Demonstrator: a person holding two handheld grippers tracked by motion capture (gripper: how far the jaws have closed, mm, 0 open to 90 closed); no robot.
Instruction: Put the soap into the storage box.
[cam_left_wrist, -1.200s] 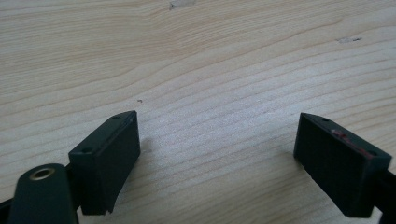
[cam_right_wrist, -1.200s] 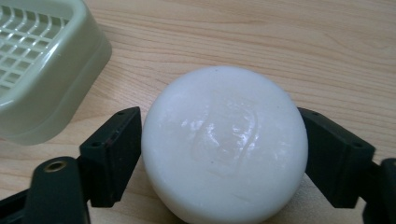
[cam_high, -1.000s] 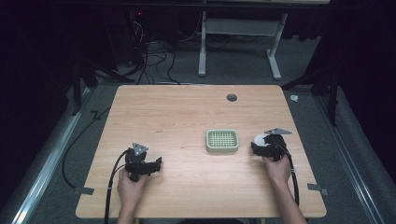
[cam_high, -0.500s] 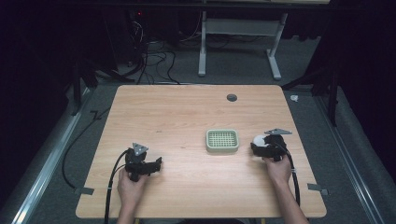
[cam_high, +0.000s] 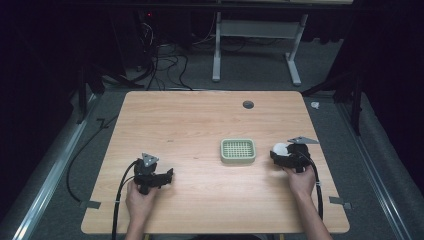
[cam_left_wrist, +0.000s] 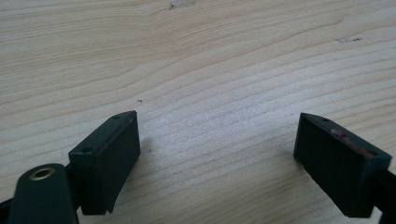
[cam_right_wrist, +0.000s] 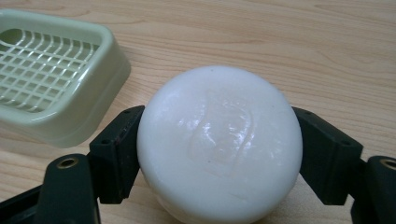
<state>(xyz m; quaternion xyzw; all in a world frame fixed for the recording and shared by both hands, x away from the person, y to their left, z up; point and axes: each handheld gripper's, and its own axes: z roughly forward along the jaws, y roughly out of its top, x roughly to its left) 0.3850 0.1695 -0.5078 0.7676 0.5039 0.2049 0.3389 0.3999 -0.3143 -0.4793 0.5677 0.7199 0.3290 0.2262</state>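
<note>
A round white soap bar sits between the two black jaws of my right gripper, which is shut on it low over the table. In the high view the soap bar and right gripper are just right of a pale green soap dish with a grid floor. That soap dish lies at the upper left of the right gripper view, a short gap from the soap. My left gripper rests at the table's front left; its jaws stand wide apart over bare wood.
The light wooden table has a small dark round cap near its far edge. Cables trail off both grippers toward the front edge. A white desk frame and floor cables lie beyond the table.
</note>
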